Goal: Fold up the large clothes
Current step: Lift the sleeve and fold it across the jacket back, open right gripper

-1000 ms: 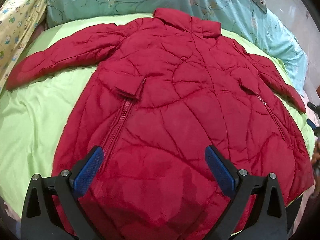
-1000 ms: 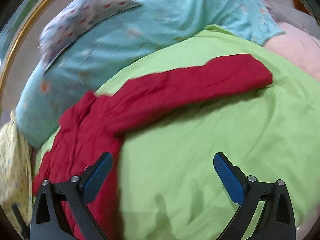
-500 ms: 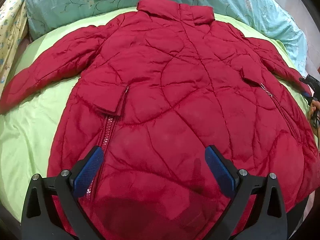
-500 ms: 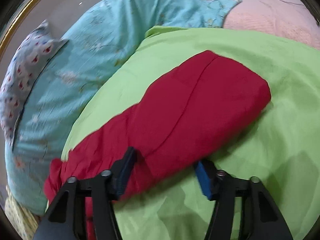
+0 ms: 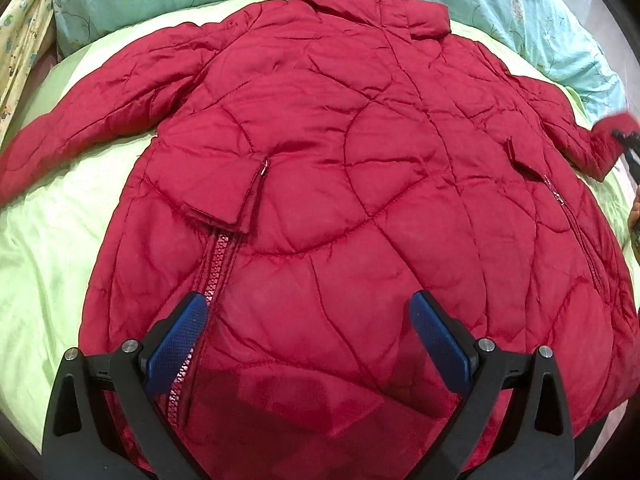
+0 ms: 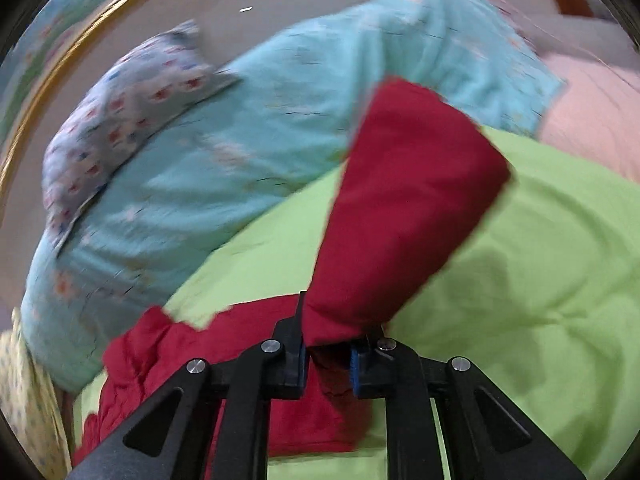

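Note:
A red quilted jacket (image 5: 340, 160) lies spread front-up on the green sheet (image 5: 48, 220), collar at the far side and both sleeves out. My left gripper (image 5: 308, 320) hovers open over the jacket's lower front, beside the zip, with nothing between its blue pads. In the right wrist view my right gripper (image 6: 328, 356) is shut on the jacket's right sleeve (image 6: 408, 200) a little behind the cuff. The sleeve end stands up off the sheet. In the left wrist view the raised cuff (image 5: 608, 136) shows at the right edge.
A teal floral quilt (image 5: 520, 12) runs along the head of the bed, with a small patterned pillow (image 6: 128, 100) on it. A yellow printed cloth (image 5: 20, 40) lies at the left, a pink blanket (image 6: 592, 112) at the right. A hand (image 5: 634, 216) shows at the right edge.
My right gripper came down over the sleeve, closed on it near the cuff and lifted it off the sheet. The left gripper moved in over the jacket's front and stayed open.

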Tool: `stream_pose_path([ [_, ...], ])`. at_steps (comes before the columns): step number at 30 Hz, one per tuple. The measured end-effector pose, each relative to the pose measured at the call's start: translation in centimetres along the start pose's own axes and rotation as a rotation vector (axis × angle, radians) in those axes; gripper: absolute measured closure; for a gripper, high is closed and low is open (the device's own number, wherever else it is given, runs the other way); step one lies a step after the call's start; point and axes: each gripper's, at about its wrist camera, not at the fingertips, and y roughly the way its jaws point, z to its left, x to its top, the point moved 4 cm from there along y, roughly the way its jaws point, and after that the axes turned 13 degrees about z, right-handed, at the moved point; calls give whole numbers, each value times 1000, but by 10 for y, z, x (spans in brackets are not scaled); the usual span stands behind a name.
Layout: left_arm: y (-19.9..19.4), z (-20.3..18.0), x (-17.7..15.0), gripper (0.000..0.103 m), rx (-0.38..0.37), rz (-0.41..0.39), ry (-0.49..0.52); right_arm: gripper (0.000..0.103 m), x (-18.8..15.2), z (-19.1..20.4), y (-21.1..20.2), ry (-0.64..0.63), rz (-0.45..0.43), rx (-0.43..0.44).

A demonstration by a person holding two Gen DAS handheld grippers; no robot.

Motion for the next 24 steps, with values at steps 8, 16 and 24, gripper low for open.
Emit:
stream_pose_path([
  [8, -5, 10, 1, 1, -44, -16, -22, 90, -44, 130, 34, -249, 168, 177],
  [16, -12, 30, 10, 1, -128, -40, -75, 90, -116, 246, 77, -505, 349, 255],
  [24, -24, 47, 30, 1, -246, -77, -125, 90, -189, 316, 116, -716, 444, 261],
])
